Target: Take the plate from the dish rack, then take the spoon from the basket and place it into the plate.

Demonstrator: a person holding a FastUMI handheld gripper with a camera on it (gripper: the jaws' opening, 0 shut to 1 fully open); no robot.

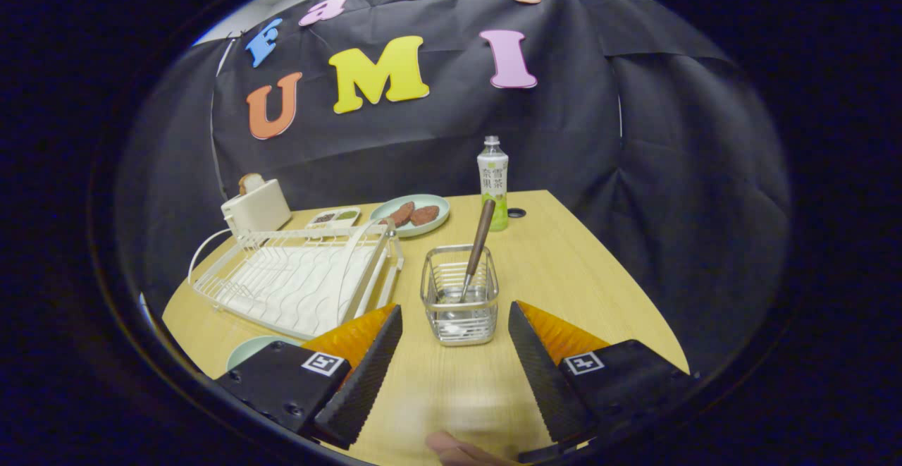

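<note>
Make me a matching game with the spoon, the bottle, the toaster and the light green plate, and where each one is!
Things:
1. spoon
2. bottle
3. toaster
4. light green plate

Places:
A. beyond the dish rack, bread in its slot
B. on the table beside the left finger
C. standing in the wire basket
D. beyond the basket, upright

Pairs: 1-C, 2-D, 3-A, 4-B

The open gripper has the basket just ahead.

Staged kitchen corner inside recording booth: black cloth wall (564, 135) draped behind wooden table (564, 268). Kitchen props on it: toaster (255, 206), white dish rack (296, 279), wire basket (459, 304) with spoon (478, 244), plate of food (410, 214), drink bottle (493, 182).
</note>
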